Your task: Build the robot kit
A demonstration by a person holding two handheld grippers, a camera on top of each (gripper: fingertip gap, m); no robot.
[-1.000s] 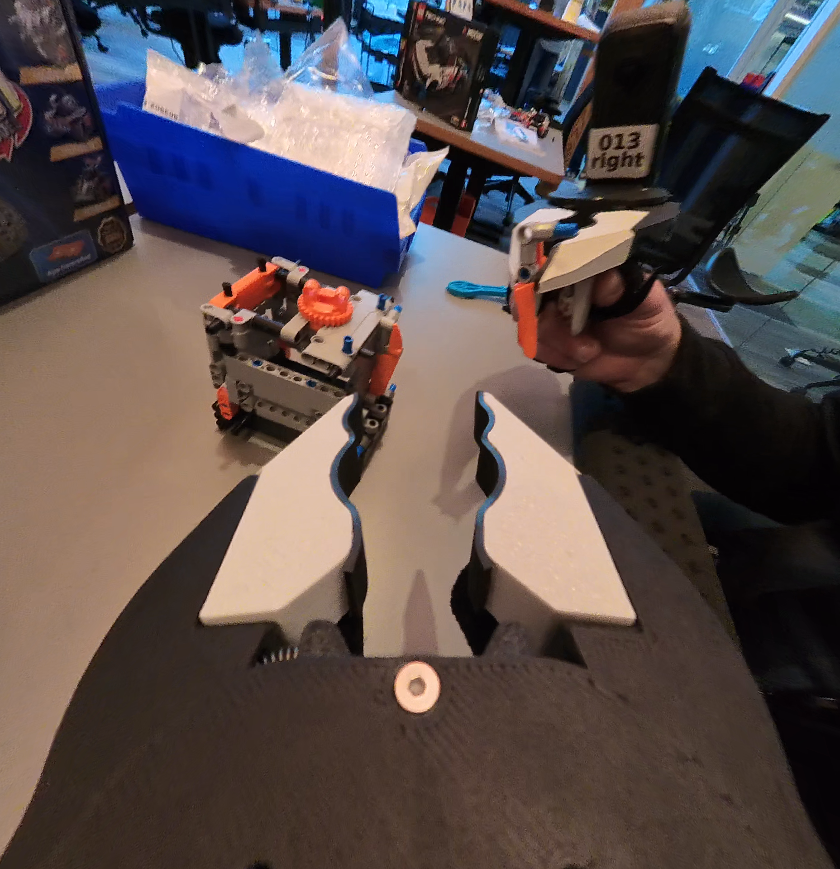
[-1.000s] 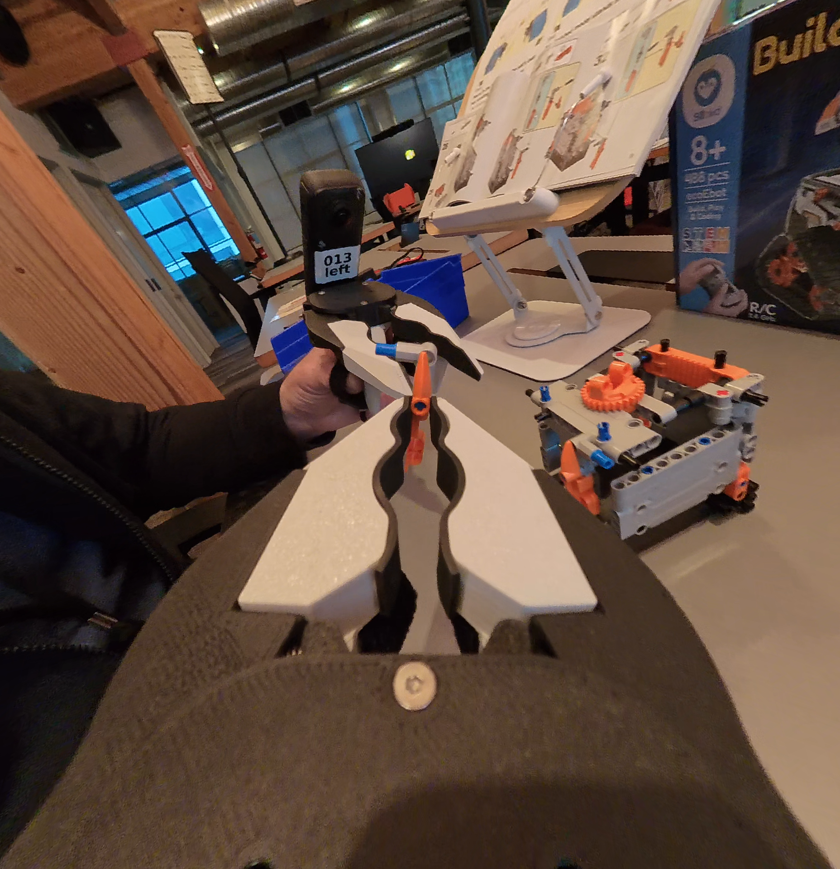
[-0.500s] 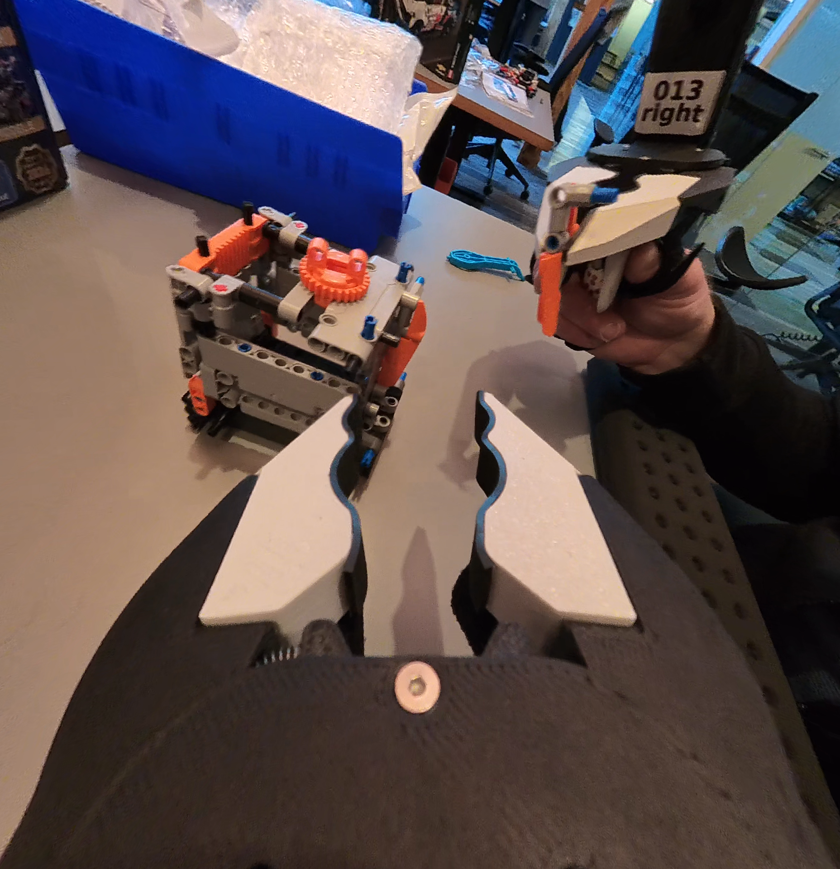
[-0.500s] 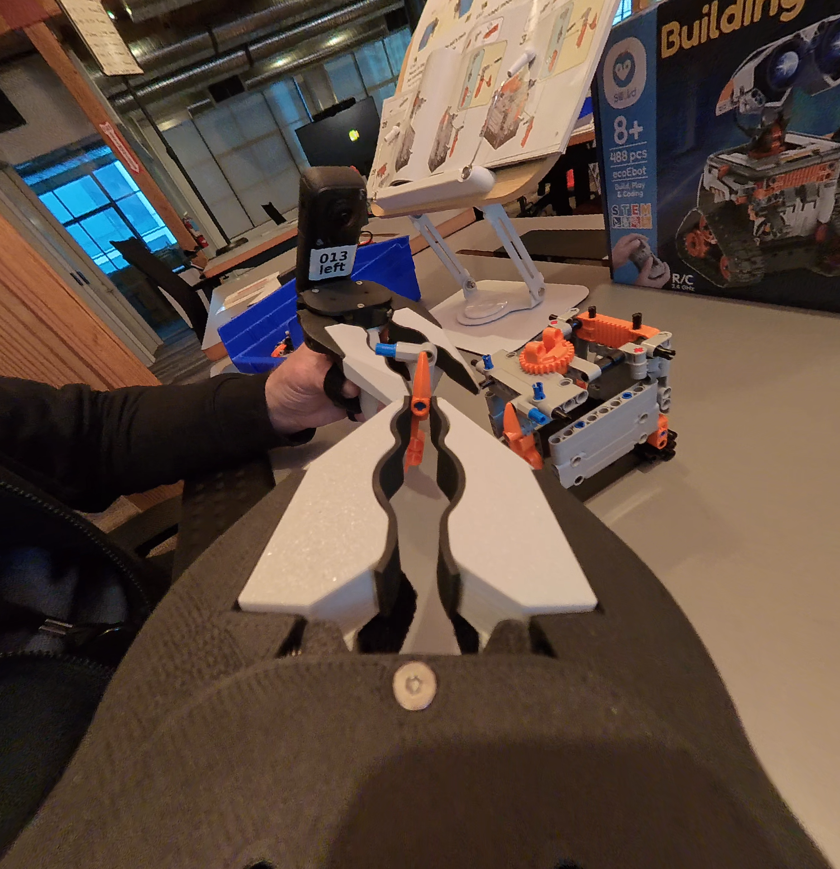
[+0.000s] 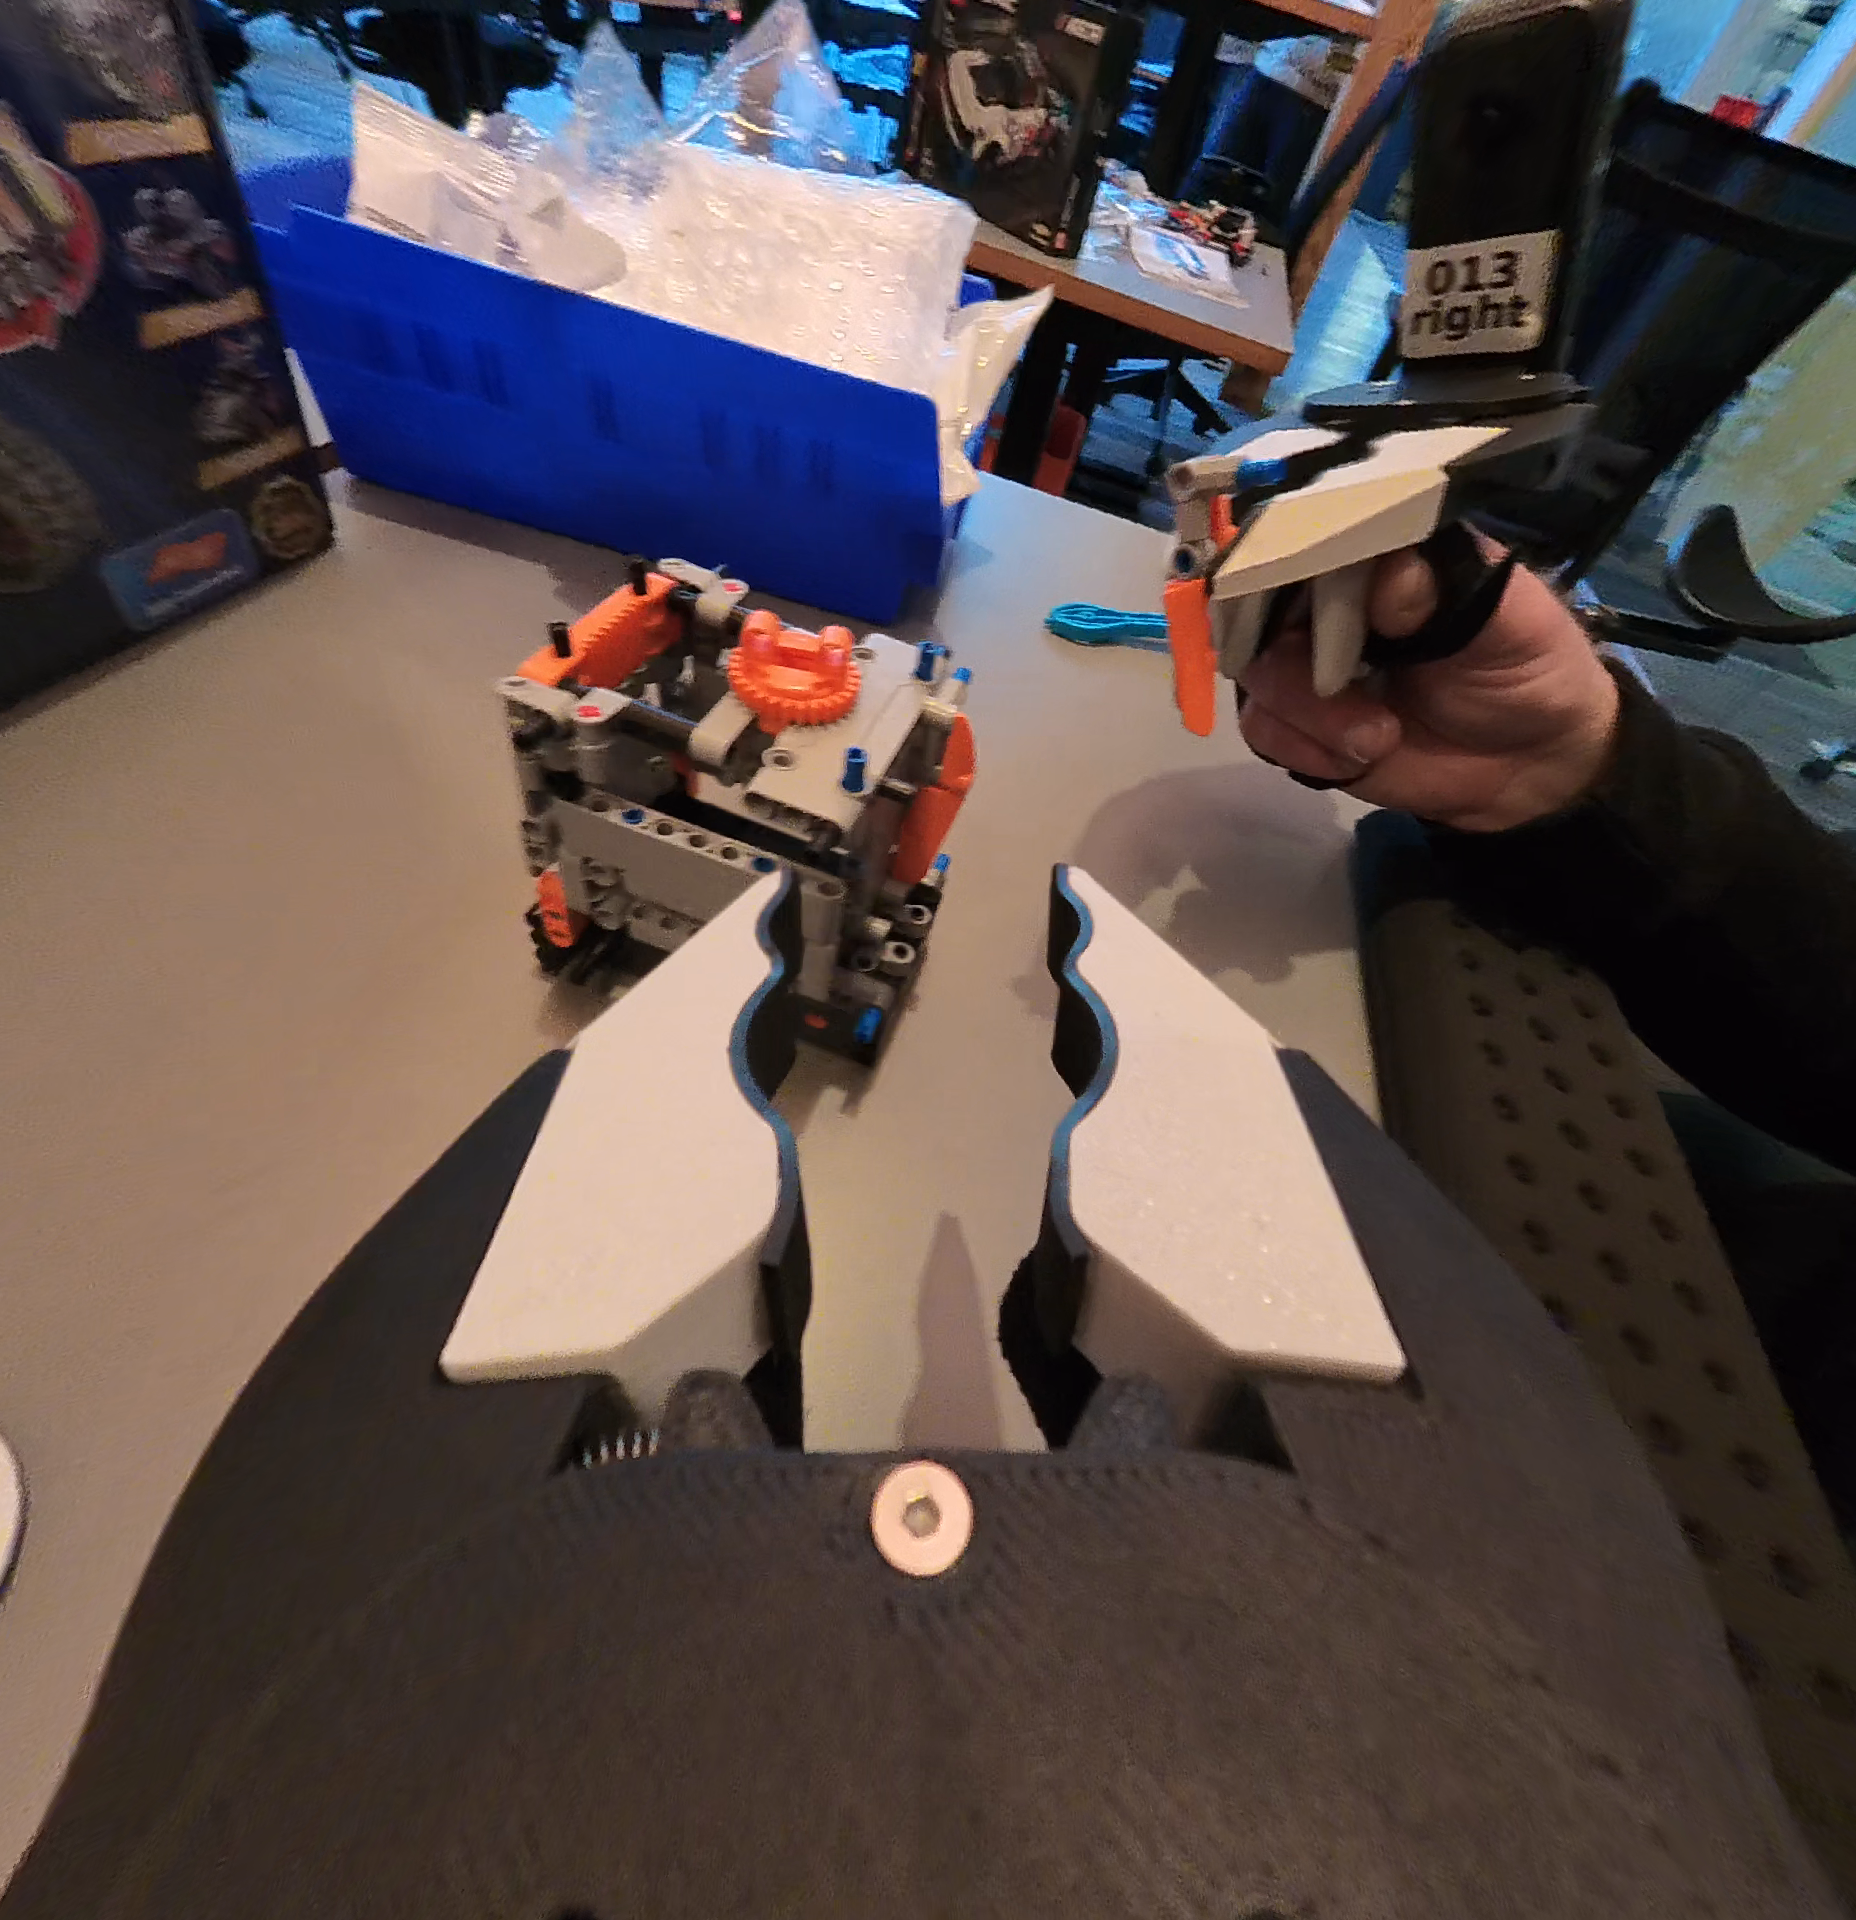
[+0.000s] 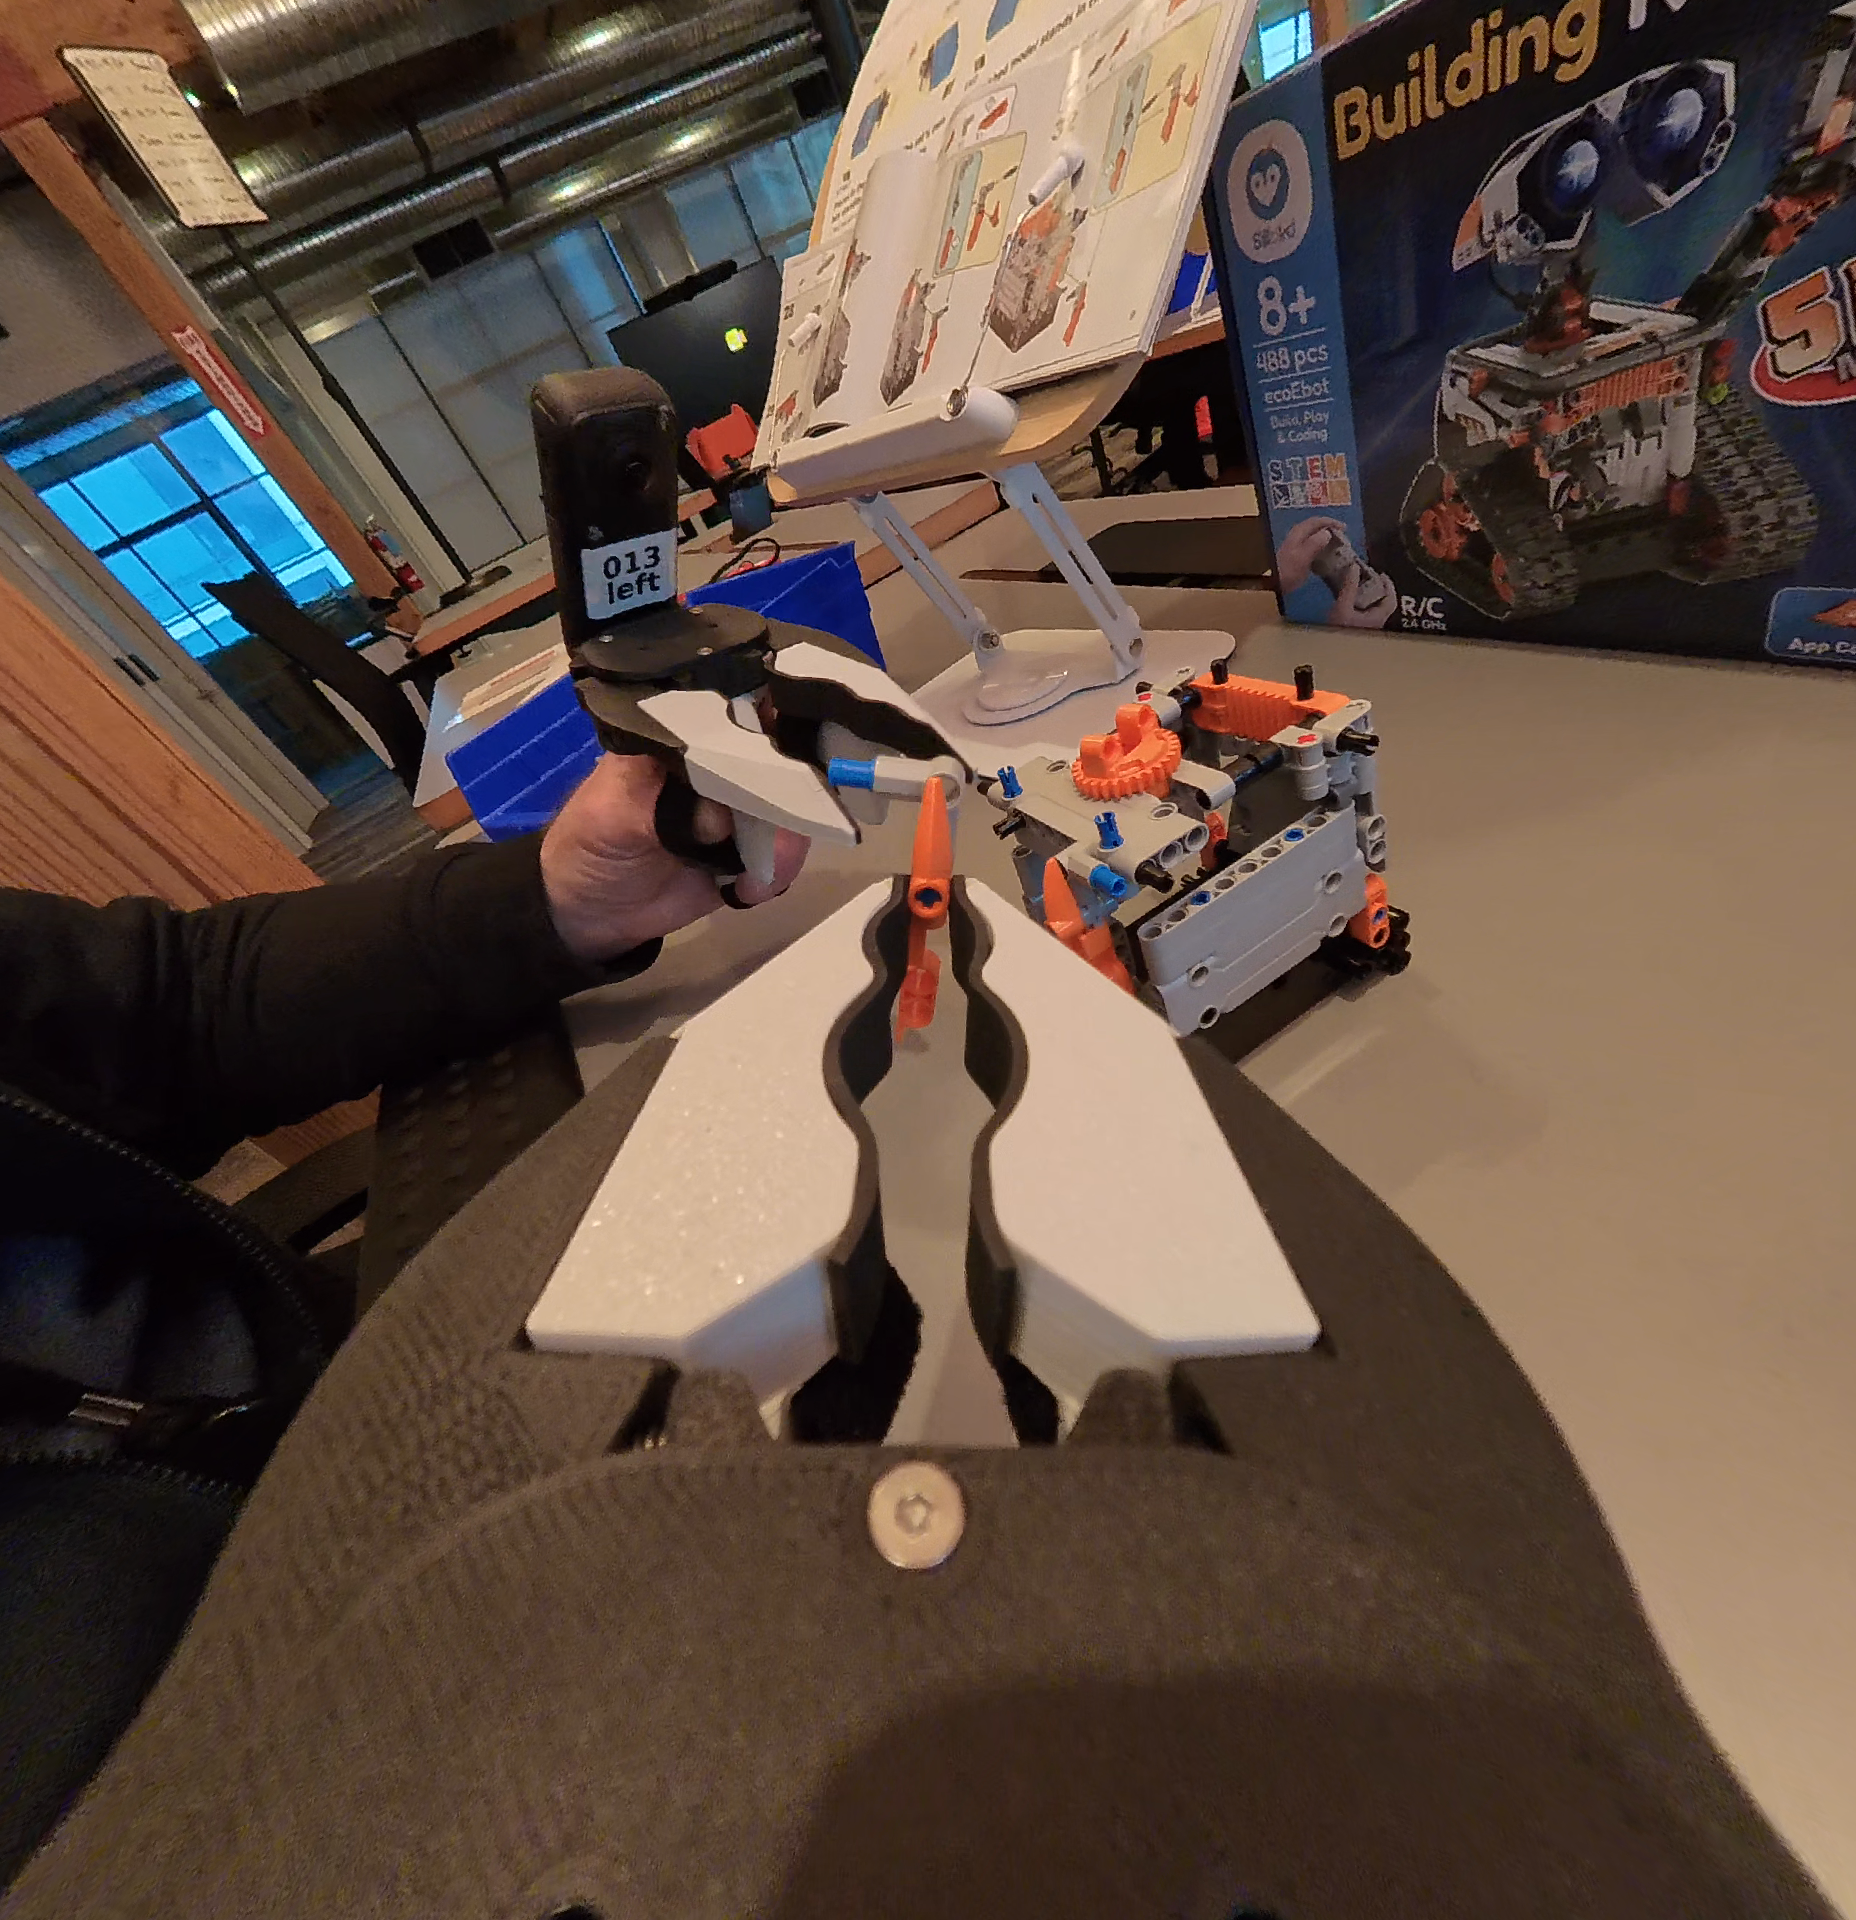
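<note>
The left gripper (image 5: 919, 914) hovers with fingers apart just before a grey-and-orange brick-built model (image 5: 737, 790) on the grey surface (image 5: 228, 935). The right gripper (image 6: 929, 894), held above the surface, has its fingers clamped on a small orange-and-grey brick piece (image 6: 922, 935). That narrow pinch could let the piece twist or slip, and the left gripper's near finger could nudge the model.

The left tool (image 5: 919, 935) hangs with its two white fingers (image 5: 633, 1164) spread wide and nothing between them. The right tool (image 6: 929, 914) has its fingers drawn close, pinching at their tips. A hand (image 5: 1443, 707) in a dark sleeve grips the right tool's handle; another hand (image 6: 633, 862) grips the left's.
</note>
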